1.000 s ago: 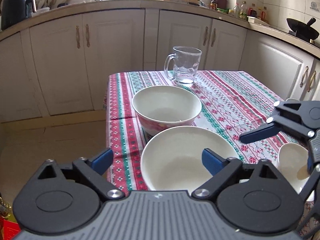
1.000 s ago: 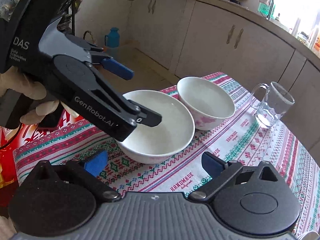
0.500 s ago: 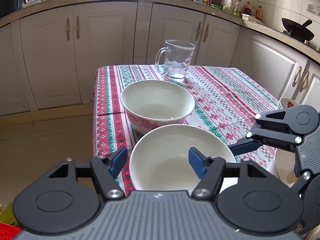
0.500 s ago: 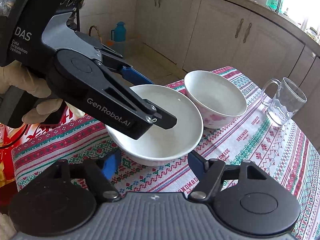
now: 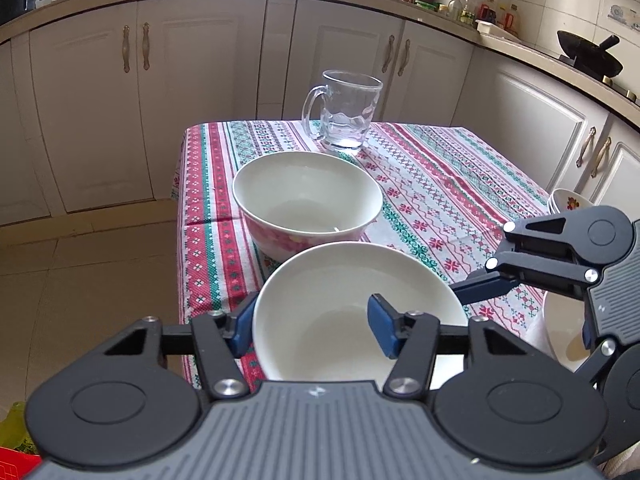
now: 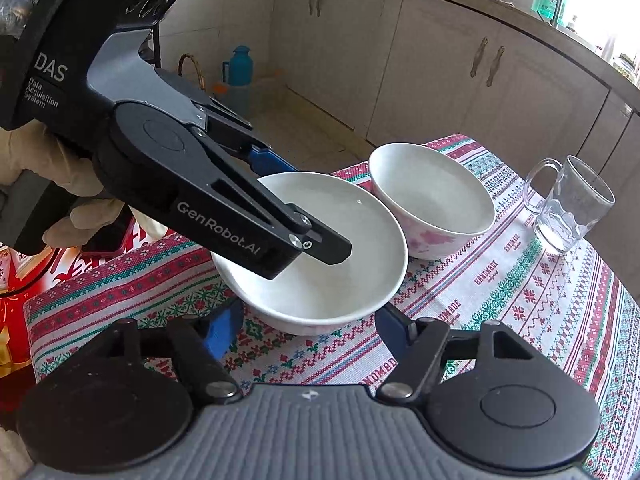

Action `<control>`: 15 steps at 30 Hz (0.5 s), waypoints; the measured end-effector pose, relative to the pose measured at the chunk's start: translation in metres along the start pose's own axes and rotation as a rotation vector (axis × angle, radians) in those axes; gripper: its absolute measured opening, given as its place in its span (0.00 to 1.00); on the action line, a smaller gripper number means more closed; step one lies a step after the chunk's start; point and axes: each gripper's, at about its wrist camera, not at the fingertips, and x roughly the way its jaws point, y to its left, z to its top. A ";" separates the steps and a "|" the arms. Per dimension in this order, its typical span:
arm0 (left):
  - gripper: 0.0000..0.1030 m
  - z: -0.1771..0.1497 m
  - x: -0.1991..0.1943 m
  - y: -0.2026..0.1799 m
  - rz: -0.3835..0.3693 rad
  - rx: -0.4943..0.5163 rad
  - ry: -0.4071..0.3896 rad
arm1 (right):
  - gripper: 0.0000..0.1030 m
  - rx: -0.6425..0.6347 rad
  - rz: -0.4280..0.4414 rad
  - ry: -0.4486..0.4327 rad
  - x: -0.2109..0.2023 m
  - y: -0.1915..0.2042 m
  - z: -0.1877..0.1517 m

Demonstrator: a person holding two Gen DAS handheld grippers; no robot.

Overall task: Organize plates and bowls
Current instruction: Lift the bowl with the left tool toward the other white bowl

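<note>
A wide white bowl [image 5: 344,304] sits near the table's corner, also in the right wrist view [image 6: 340,248]. My left gripper [image 5: 310,326] straddles its near-left rim, one finger outside and one inside, jaws partly closed; contact with the rim is unclear. From the right wrist view the left gripper [image 6: 280,208] reaches over the bowl. A deeper bowl with pink flowers [image 5: 306,200] stands just behind it, also in the right wrist view [image 6: 432,200]. My right gripper [image 6: 308,328] is open, low before the white bowl, holding nothing.
A glass mug [image 5: 344,114] stands at the table's far end, also in the right wrist view [image 6: 568,204]. Small stacked floral bowls [image 5: 566,200] sit at the right edge. The patterned tablecloth [image 5: 440,184] covers the table. Cabinets surround it.
My left gripper has moved forward onto the white bowl's rim and its jaws have narrowed. The right gripper has come closer to the bowl and narrowed a little.
</note>
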 end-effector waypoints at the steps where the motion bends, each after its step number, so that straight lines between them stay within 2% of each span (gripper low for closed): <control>1: 0.55 0.000 0.000 0.000 0.001 0.004 0.002 | 0.74 -0.002 -0.001 -0.001 -0.001 0.001 0.000; 15: 0.55 0.001 -0.014 -0.008 -0.012 0.019 -0.010 | 0.74 0.003 0.011 -0.003 -0.014 0.004 -0.003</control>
